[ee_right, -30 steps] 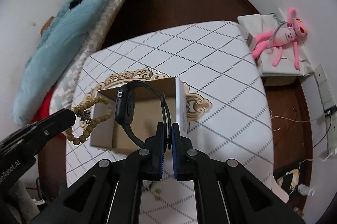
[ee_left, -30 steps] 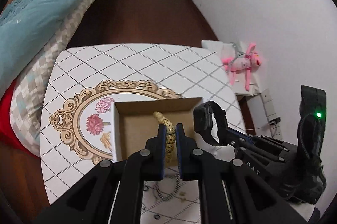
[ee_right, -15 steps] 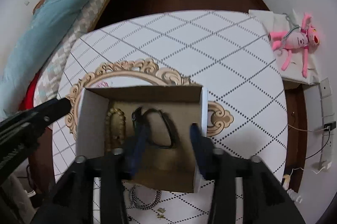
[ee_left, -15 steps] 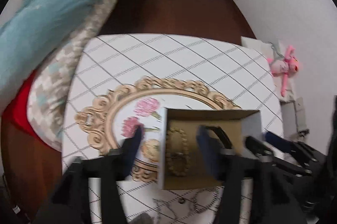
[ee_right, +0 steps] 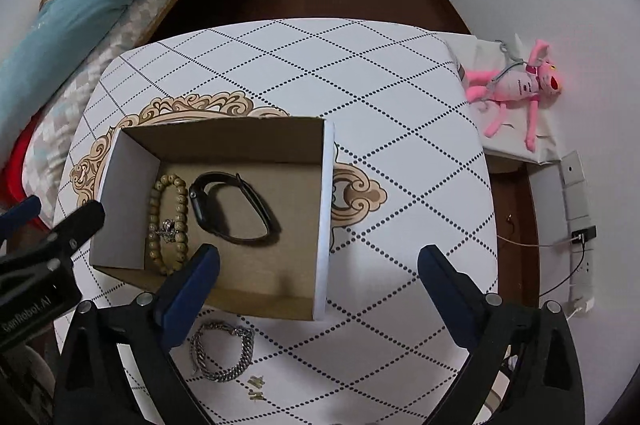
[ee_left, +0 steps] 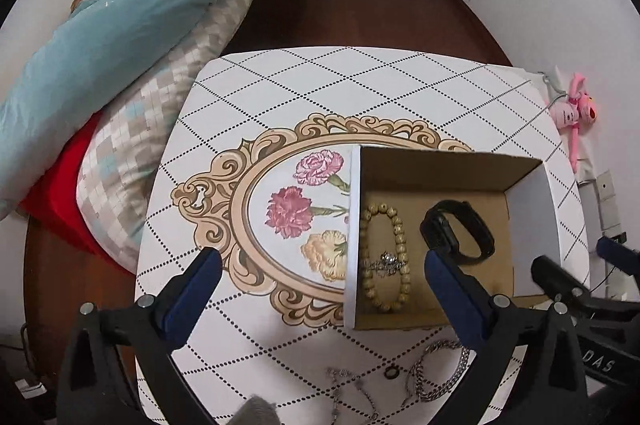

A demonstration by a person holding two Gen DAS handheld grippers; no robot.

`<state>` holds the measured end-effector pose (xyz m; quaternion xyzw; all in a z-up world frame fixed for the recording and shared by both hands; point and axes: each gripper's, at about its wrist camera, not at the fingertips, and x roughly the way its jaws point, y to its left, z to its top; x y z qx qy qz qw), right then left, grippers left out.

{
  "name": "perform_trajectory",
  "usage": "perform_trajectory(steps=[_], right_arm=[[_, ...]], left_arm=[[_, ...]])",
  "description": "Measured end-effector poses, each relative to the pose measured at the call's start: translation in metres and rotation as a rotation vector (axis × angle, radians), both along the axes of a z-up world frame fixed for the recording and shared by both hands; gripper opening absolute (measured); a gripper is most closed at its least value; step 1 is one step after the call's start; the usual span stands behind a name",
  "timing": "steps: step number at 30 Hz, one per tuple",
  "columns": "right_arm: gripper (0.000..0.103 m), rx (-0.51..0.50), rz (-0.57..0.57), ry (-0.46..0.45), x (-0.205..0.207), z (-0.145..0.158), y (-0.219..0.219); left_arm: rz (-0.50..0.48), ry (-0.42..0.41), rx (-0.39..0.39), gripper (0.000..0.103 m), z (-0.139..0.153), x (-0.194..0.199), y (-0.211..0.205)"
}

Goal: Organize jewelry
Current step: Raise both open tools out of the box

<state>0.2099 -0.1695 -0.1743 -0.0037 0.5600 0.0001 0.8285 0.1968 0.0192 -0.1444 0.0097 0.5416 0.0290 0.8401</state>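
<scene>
Left tool and right tool both hanging spread wide over the counter, jaws having just been opening, nothing pinched between either pair; left tool's blue pads are straddling the left wall of the open brown cardboard box with white outer sides, right tool's are straddling its right wall; tan wooden bead bracelet with a small silver charm is lying flat along the box's left side, black band smartwatch is lying just beside it on the box floor; chunky silver chain bracelet is sitting outside the box on the white diamond-patterned counter, near its front edge, with thin silver chains close by
</scene>
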Motion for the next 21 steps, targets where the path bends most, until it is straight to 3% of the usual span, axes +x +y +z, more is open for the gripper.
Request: perform_trajectory(steps=[7,21], right_arm=[[0.1,-0.006,-0.025,-0.035,-0.016,0.009,-0.006],[0.1,-0.023,-0.071,-0.21,-0.084,0.067,-0.02]], left_arm=[[0.007,-0.042,0.002,0.103,0.018,-0.018,-0.003],[0.008,-0.177,-0.023,0.103,0.081,-0.081,-0.012]])
